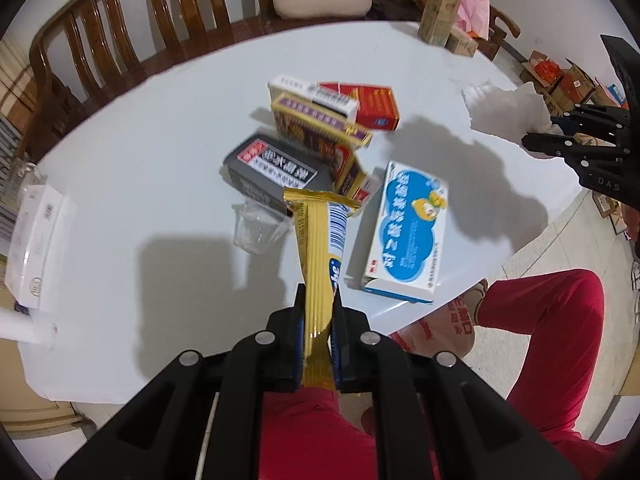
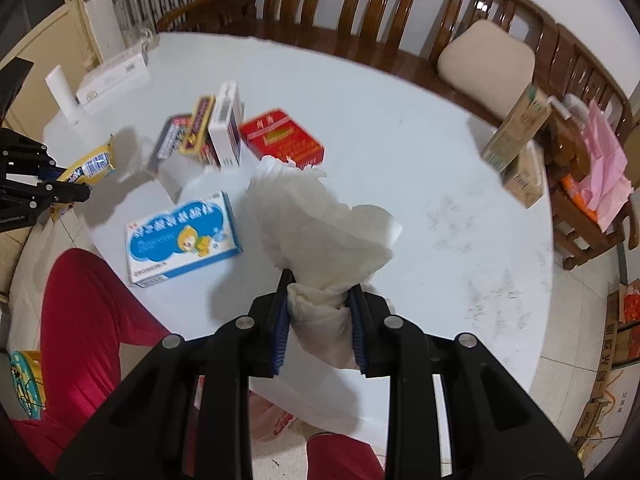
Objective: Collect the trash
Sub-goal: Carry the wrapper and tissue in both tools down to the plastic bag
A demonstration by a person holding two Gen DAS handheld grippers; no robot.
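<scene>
Left gripper (image 1: pixel 318 320): clamped on gold wrapper (image 1: pixel 316 240), held above the tabletop's (image 1: pixel 140 168) near edge. Right gripper (image 2: pixel 320 304): pinching crumpled tissue (image 2: pixel 316 216), likewise aloft. Outstanding: clear cup (image 1: pixel 256 232) and medicine boxes (image 1: pixel 320 128) mid-tabletop; neither held item binned yet.

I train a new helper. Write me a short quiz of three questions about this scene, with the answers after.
1. True or false: the left gripper is shut on a yellow wrapper.
2. What does the right gripper hold? A) red box B) crumpled white tissue C) clear plastic cup
3. Fill in: the blue and white box lies near the table's ____.

Key:
1. True.
2. B, the crumpled white tissue; the red box and the clear plastic cup rest on the table.
3. Edge.
</scene>
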